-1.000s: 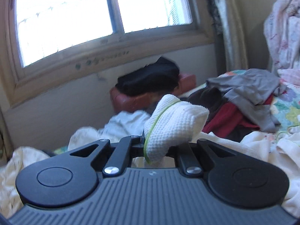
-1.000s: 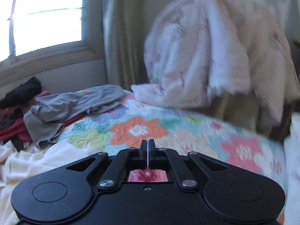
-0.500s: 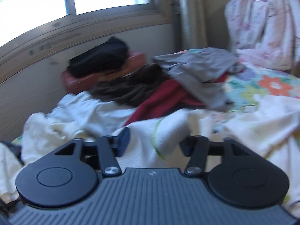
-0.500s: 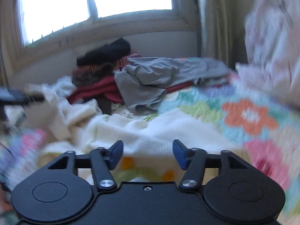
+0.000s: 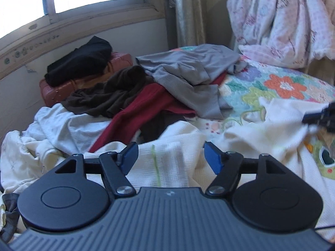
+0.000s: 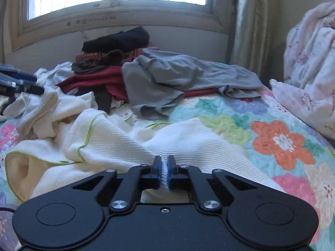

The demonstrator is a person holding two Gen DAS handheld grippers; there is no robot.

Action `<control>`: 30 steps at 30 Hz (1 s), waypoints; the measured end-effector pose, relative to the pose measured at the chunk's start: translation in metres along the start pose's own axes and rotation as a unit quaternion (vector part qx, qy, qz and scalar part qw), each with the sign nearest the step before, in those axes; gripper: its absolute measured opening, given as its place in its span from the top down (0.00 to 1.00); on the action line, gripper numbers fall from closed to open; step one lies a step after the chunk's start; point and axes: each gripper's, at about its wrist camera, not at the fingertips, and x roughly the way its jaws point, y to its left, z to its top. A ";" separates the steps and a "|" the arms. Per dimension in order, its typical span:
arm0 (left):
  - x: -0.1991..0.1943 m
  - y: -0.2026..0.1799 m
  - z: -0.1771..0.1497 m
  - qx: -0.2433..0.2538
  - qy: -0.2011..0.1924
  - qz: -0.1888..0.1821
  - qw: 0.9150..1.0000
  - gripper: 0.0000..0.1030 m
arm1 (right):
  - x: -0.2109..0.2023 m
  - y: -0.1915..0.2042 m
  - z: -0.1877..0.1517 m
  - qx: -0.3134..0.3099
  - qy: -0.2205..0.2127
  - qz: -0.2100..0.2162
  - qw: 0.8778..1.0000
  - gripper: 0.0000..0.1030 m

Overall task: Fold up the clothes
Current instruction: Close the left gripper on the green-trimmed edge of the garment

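A white waffle-knit garment (image 6: pixel 117 138) with a thin green edge lies crumpled on the floral quilt (image 6: pixel 282 142). My right gripper (image 6: pixel 164 161) is shut on a ridge of this cloth, pinched between its blue pads. In the left wrist view the same garment (image 5: pixel 180 161) lies under and between the fingers of my left gripper (image 5: pixel 170 149). Its jaws are opening and the blue pads stand apart from the cloth. The right gripper's tip (image 5: pixel 322 117) shows dark at the right edge, and the left gripper (image 6: pixel 18 81) shows at the left edge of the right wrist view.
Behind the white garment is a heap of clothes: a grey one (image 5: pixel 188 73), a red one (image 5: pixel 146 104), a brown one (image 5: pixel 108 96) and crumpled white sheets (image 5: pixel 62 125). A black garment (image 5: pixel 81 60) rests on a reddish case by the window wall. Pink bedding (image 5: pixel 282 21) is piled at the right.
My left gripper let go of the white fold it held up, opened and sank toward the bed. My right gripper swung left to the garment, opened, then shut on its cloth.
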 end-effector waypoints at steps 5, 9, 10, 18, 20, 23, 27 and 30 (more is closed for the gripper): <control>0.004 -0.013 -0.001 0.022 -0.010 -0.026 0.999 0.33 | -0.024 -0.030 0.002 0.035 -0.023 -0.056 0.998 0.97; 0.016 -0.024 -0.003 0.036 -0.006 -0.027 0.999 0.32 | -0.047 -0.060 -0.009 0.082 -0.047 -0.115 0.989 0.97; 0.019 -0.028 -0.005 0.043 -0.003 -0.024 0.999 0.32 | -0.053 -0.070 -0.013 0.103 -0.057 -0.129 0.985 0.96; 0.028 -0.054 -0.007 0.083 -0.009 -0.050 0.995 0.33 | -0.074 -0.116 -0.036 0.164 -0.043 -0.217 0.961 0.96; 0.030 -0.059 -0.004 0.095 -0.016 -0.053 0.994 0.34 | -0.082 -0.121 -0.042 0.164 -0.034 -0.246 0.955 0.96; 0.033 -0.065 0.001 0.106 -0.016 -0.057 0.993 0.34 | -0.088 -0.128 -0.051 0.140 -0.008 -0.294 0.946 0.97; 0.039 -0.071 0.004 0.126 0.000 -0.083 0.989 0.35 | -0.098 -0.145 -0.065 0.183 0.004 -0.292 0.939 0.96; 0.052 -0.079 0.006 0.143 0.027 -0.097 0.985 0.36 | -0.092 -0.139 -0.064 0.182 0.023 -0.308 0.934 0.92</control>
